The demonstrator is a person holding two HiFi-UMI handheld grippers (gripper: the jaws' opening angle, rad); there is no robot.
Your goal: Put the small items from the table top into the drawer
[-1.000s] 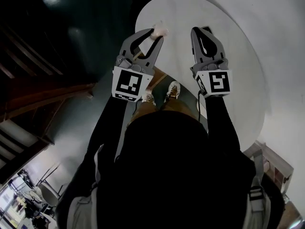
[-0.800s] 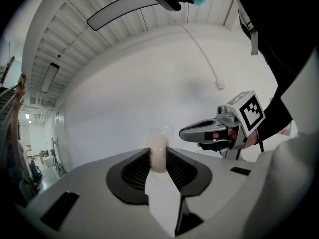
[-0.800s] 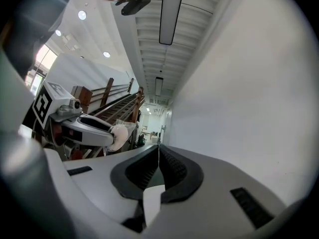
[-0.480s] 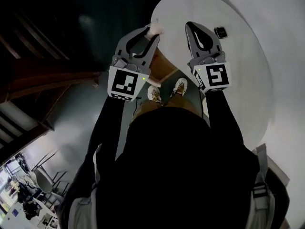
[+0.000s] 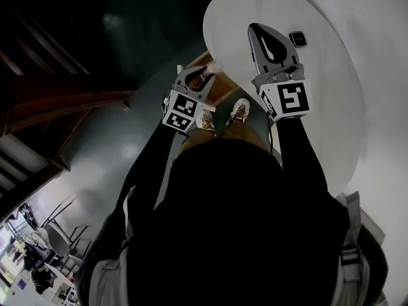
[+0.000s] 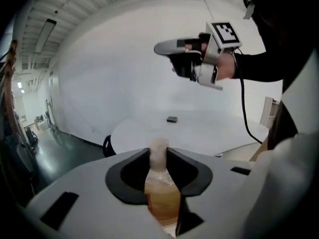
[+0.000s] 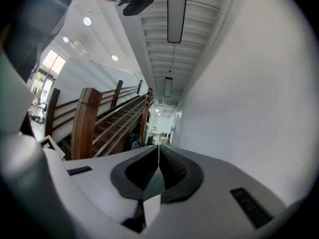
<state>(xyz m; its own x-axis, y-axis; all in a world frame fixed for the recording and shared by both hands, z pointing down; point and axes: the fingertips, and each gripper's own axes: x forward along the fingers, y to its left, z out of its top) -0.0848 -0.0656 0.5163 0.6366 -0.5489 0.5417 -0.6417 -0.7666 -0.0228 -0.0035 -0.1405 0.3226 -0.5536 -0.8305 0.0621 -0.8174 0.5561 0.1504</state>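
Now the left gripper (image 5: 206, 72), clamping a small amber bottle (image 6: 161, 193), is sinking toward the wooden drawer (image 5: 223, 89) at the round table's (image 5: 331, 107) nine o'clock edge, nearing the drop, while the closed, empty right gripper (image 5: 256, 30) is hovering, a dark gadget (image 5: 297, 39) at its three o'clock.

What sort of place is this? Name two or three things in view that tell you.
Probably an open hall or lobby in an office or public building, not a home. A round white table stands on a dark polished floor, a wide wooden staircase runs beside it, and long strip lights hang from a high ceiling.
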